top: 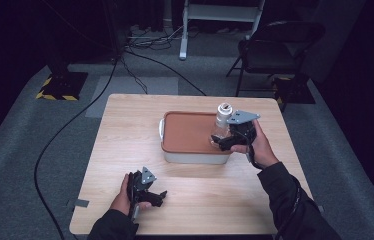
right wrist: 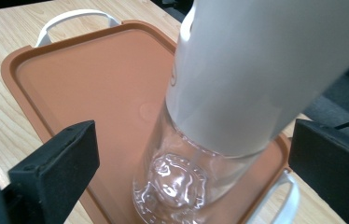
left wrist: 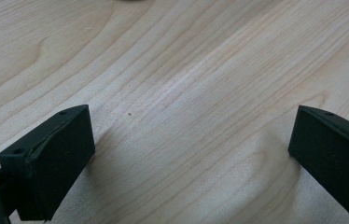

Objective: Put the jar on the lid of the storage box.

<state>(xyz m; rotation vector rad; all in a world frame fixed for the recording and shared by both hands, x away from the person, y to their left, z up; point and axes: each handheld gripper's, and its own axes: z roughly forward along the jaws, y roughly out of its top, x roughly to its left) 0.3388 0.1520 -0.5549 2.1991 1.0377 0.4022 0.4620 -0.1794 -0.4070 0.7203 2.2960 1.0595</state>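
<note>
I count one worktop (top: 195, 210), of light wood. On it I count one white container (top: 195, 156) carrying one brown lid (top: 187, 131). I count one glass bottle (top: 221, 126) with one white cap, standing on that lid. I count two tongs: left (top: 161, 196) and right (top: 223, 141). Behind, I count one folding chair (top: 275, 50); other floor items are too dark to count.

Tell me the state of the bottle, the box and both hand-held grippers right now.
Bottle: base on the box lid, leaning, between the right jaws with a gap each side.
Box: shut, brown lid on.
Right hand-held gripper: open around the bottle.
Left hand-held gripper: open, empty, low over the table.
</note>
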